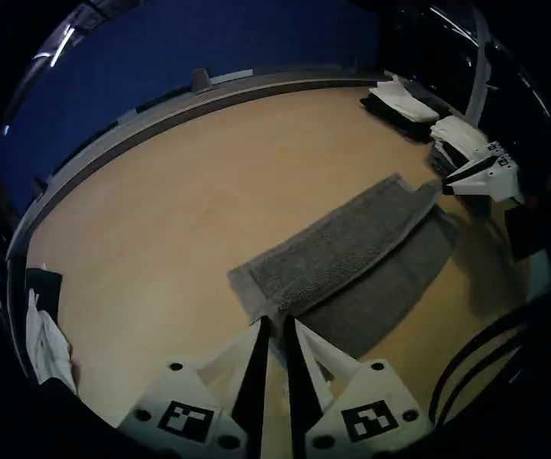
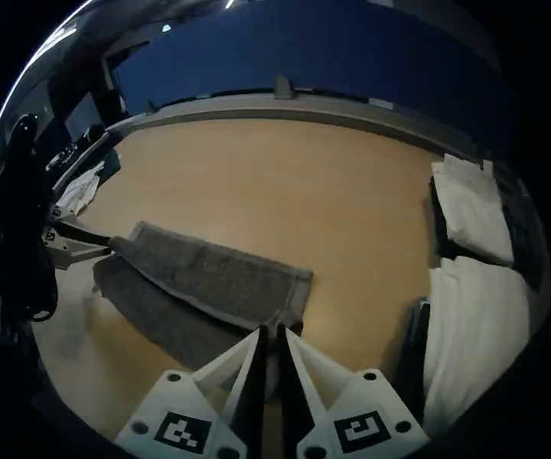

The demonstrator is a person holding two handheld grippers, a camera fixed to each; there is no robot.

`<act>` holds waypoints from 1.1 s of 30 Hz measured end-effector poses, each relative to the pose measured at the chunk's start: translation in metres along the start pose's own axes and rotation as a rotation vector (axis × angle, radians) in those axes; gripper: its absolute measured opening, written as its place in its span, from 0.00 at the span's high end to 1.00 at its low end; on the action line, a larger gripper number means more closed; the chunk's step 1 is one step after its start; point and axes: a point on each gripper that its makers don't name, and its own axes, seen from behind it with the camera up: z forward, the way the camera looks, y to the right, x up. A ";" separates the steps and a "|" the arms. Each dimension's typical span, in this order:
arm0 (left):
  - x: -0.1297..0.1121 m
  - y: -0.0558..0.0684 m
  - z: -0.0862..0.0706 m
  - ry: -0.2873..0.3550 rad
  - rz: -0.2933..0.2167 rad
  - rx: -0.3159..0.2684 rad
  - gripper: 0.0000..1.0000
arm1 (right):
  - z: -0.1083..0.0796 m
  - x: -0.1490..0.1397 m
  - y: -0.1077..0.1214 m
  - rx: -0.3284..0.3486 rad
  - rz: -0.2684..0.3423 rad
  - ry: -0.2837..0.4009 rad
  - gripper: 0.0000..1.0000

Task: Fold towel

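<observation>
- Left gripper view, far left: a white cloth pile (image 1: 46,348) sat at the desk (image 1: 168,214) edge.
- The desk was tan wood, with a blue wall (image 1: 199,46) behind its far rim.
- Bottom middle: the left hand-held gripper (image 1: 277,323) had its fingers nearly together, pinched on the near corner of the gray towel (image 1: 337,245).
- The towel ran diagonally across the desk, up toward the right. It was doubled over, with the upper layer stretched long and the lower layer showing out from under it on the right side.
- Right: the right hand-held gripper (image 1: 445,186) met the towel's far corner. Its fingers looked close together, tips on the cloth.
- Upper right: folded white cloths (image 1: 405,99) lay on dark ones near the desk's far corner.
- Right gripper view, far left: the left hand-held gripper's tip was on the towel's far corner, with a small white rag (image 2: 80,191) on the desk behind it.
- Middle: the towel's top layer spanned from that corner to the near one, with the lower layer flat on the desk to its left.
- Bottom middle: the right hand-held gripper's fingers were almost closed, clamped on the towel's near corner.
- Right: a folded white stack (image 2: 471,203) and a bigger white bundle (image 2: 474,336) lay on the desk, well apart from the towel.
</observation>
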 end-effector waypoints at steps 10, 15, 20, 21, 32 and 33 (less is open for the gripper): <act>0.000 -0.008 0.008 -0.009 -0.020 0.017 0.76 | 0.011 -0.001 0.007 -0.041 0.010 -0.015 0.88; 0.001 -0.011 0.011 -0.010 -0.025 0.030 0.72 | 0.016 0.000 0.012 -0.063 0.015 -0.019 0.84; 0.002 -0.014 0.014 -0.010 -0.029 0.043 0.65 | 0.019 -0.001 0.018 -0.092 0.013 -0.030 0.65; 0.002 -0.015 0.014 -0.010 -0.030 0.046 0.64 | 0.020 -0.002 0.019 -0.098 0.012 -0.032 0.63; 0.004 -0.026 0.019 -0.015 -0.042 0.088 0.57 | 0.024 0.001 0.027 -0.144 0.030 -0.018 0.27; 0.005 -0.027 0.020 -0.015 -0.044 0.092 0.56 | 0.024 0.002 0.028 -0.149 0.032 -0.015 0.22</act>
